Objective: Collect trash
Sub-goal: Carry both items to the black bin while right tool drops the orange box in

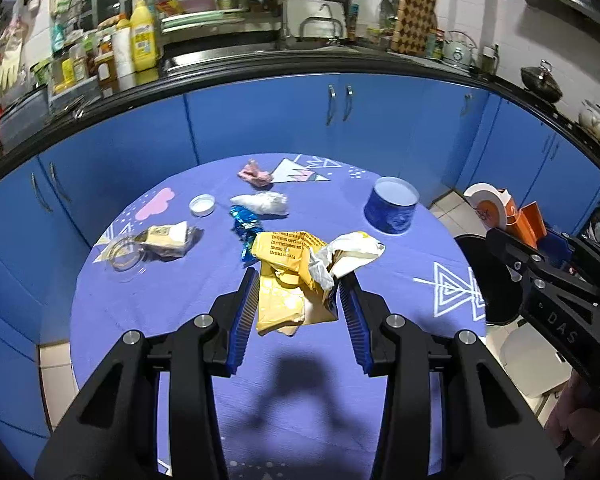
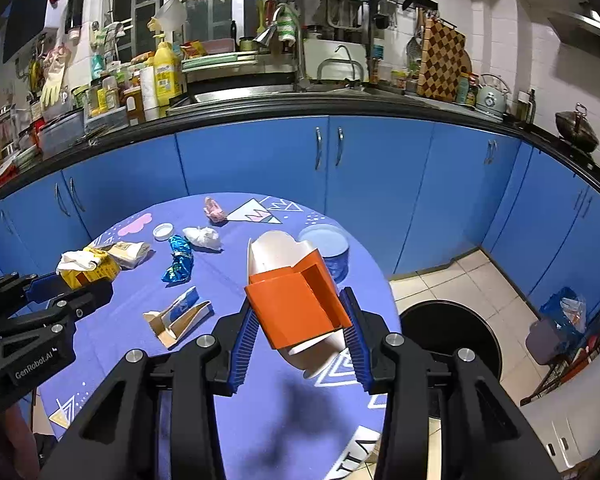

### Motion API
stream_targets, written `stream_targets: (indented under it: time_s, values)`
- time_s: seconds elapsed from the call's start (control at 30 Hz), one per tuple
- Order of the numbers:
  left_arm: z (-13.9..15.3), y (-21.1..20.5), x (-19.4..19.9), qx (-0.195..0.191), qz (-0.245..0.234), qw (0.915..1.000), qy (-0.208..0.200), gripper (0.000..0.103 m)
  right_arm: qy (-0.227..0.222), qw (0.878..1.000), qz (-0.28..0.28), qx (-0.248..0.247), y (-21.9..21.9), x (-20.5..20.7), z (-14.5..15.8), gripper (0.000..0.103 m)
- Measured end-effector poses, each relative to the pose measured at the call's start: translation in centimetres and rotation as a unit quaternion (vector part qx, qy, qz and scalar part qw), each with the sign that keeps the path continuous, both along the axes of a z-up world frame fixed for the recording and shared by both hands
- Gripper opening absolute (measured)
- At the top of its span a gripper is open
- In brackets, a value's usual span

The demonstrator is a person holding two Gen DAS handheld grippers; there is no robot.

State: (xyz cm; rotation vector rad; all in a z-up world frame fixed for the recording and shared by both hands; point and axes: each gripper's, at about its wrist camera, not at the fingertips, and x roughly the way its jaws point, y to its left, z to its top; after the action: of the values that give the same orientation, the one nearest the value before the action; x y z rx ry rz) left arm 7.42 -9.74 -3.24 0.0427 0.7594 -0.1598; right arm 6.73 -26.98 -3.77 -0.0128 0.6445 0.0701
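Note:
My left gripper point(image 1: 298, 280) is shut on a crumpled yellow wrapper point(image 1: 288, 276) with white paper point(image 1: 348, 256) and holds it above the round blue table point(image 1: 380, 280). My right gripper point(image 2: 300, 304) is shut on an orange and white carton point(image 2: 296, 304), held over the table's right side. The black round bin point(image 2: 456, 332) stands on the floor right of the table. On the table lie a blue foil wrapper point(image 2: 179, 264), a white tissue wad point(image 2: 204, 238), a pink scrap point(image 2: 215, 209), a white lid point(image 2: 163, 231), a flattened small box point(image 2: 178, 316) and a clear-wrapped packet point(image 1: 168, 238).
A blue round tin point(image 1: 392, 208) stands at the table's far right. Blue cabinets point(image 2: 380, 184) and a cluttered counter point(image 2: 260, 100) curve behind. A blue bag point(image 2: 564, 308) and other items sit on the floor at the right.

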Motion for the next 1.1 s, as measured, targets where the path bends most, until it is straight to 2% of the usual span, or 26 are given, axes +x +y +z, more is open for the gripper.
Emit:
stream_targets:
  time_s: [0.33,0.83,1.1]
  values:
    - [-0.2,-4.5,0.9,0.009,-0.035,0.9993,0.003,0.043,0.003,0.999,-0.043,0.009,-4.4,-0.4,-0.6,0.040]
    - [-2.2,-13.9,5.6,0.028,-0.101,0.9943,0.021,0.043,0.034,0.993,-0.112,0.034,-12.7,2.2,-4.2,0.040]
    - [-3.7,-18.9,8.0,0.035,-0.132,0.9902,0.031,0.043,0.044,0.990,-0.132,0.030,-15.4,3.8,-5.5,0.040]
